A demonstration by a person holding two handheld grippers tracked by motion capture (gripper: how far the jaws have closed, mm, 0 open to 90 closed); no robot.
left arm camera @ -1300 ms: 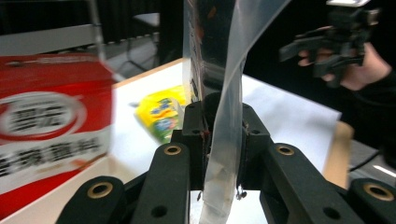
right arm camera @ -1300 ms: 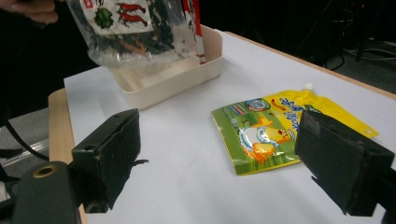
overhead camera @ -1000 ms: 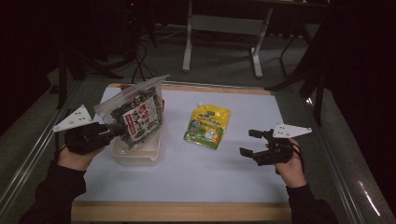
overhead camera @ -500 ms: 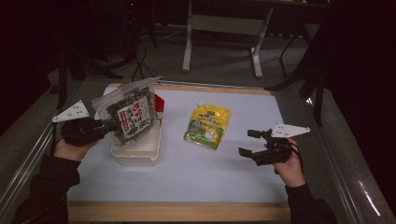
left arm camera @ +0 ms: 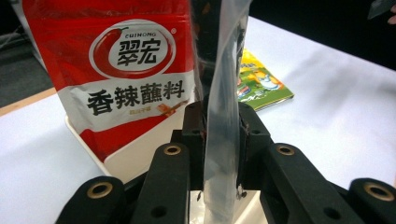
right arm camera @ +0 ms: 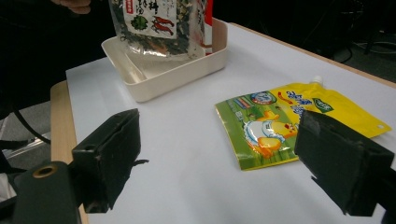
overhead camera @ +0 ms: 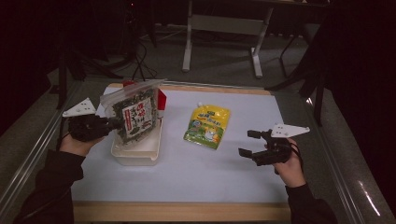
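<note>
My left gripper (overhead camera: pixel 116 123) (left arm camera: pixel 219 128) is shut on the edge of a clear bag of dark dried greens (overhead camera: pixel 134 115) (right arm camera: pixel 156 25), holding it upright over the cream tray (overhead camera: pixel 140 151) (right arm camera: pixel 154 84). A red and white sauce pouch (left arm camera: pixel 126 79) (overhead camera: pixel 161 100) stands in the tray's far end, just behind the bag. A yellow-green spouted pouch (overhead camera: pixel 208 126) (right arm camera: pixel 289 123) lies flat mid-table. My right gripper (overhead camera: pixel 248 143) (right arm camera: pixel 224 163) hovers open near the table's right side, nothing between its jaws, pointing toward the pouch.
The white mat (overhead camera: pixel 210 172) has a wooden front edge (overhead camera: pixel 177 212) and metal rails at both sides. Table legs and dark chairs (overhead camera: pixel 224 28) stand beyond the far edge.
My left gripper has carried the bag of greens left and slightly down, so it now stands upright in the tray. The right gripper has stayed still.
</note>
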